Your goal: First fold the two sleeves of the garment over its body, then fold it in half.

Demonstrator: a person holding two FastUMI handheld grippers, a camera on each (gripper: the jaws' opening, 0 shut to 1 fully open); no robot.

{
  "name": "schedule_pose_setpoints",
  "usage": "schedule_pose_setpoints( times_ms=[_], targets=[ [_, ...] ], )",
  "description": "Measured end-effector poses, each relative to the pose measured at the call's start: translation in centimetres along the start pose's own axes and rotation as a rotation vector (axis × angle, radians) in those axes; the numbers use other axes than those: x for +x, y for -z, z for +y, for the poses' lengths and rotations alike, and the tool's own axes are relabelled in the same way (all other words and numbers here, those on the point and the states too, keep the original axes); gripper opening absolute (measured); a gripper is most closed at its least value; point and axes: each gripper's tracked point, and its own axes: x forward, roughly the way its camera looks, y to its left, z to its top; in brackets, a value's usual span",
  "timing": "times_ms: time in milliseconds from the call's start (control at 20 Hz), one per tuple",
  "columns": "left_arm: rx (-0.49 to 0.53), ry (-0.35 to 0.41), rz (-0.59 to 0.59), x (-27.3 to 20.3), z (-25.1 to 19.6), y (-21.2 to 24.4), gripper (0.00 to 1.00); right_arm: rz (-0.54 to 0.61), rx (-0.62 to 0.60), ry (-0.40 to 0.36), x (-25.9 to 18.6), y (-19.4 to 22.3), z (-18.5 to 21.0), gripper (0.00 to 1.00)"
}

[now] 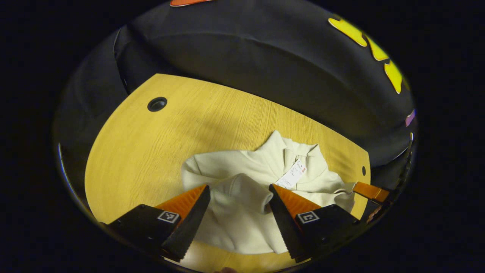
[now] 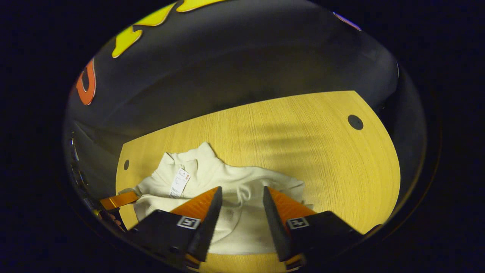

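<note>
Garment (image 1: 242, 189), cream, sleeves over body, tag (image 1: 291, 175) at collar.

Both views are rather dim, with warm yellowish light that makes the wooden bench (image 1: 212, 125) glow while the booth's wall stays nearly black. Soft striped shadows lie across the bench (image 2: 303, 140) near its far edge in the right gripper view. The pale garment (image 1: 242, 189) is evenly lit, without glare. Fisheye distortion bends the bench edges strongly, and details near the rim look slightly soft.
</note>
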Motion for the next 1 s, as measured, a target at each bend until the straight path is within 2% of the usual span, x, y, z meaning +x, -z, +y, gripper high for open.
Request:
schedule_pose_setpoints(
  times_ms=[100,250,300,400,450,500,550,900,1000],
  targets=[
    [0.053,-0.002,-0.067,-2.0,-0.3,-1.3,1.0,-0.058,-0.046,0.004,-2.0,-1.2,0.4,0.97],
    [0.114,0.004,-0.212,-6.6,-0.8,-4.1,1.0,-0.174,-0.121,0.006,-7.2,-3.2,1.6,0.94],
    [0.129,0.004,-0.251,-8.1,-1.4,-4.5,0.99,-0.215,-0.155,0.024,-9.2,-3.6,1.6,0.98],
    [0.161,-0.004,-0.314,-10.2,-2.2,-4.7,0.99,-0.273,-0.213,0.037,-13.2,-4.2,2.2,0.97],
    [0.174,-0.003,-0.348,-11.3,-2.8,-4.8,0.99,-0.3,-0.24,0.033,-15.1,-4.2,2.8,0.93],
    [0.185,0.002,-0.378,-12.3,-3.5,-4.6,0.99,-0.328,-0.259,0.034,-17.0,-4.3,3.1,0.97],
    [0.189,0.008,-0.409,-13.6,-4.0,-4.7,0.99,-0.357,-0.269,0.036,-19.0,-4.4,3.3,0.97],
    [0.195,0.068,-0.648,-25.9,-5.5,-3.8,0.98,-0.574,-0.246,0.071,-32.2,-1.3,3.3,0.97],
    [0.212,0.074,-0.706,-29.4,-5.4,-2.6,0.98,-0.637,-0.209,0.0,-35.2,0.3,4.7,0.97]
  ],
)
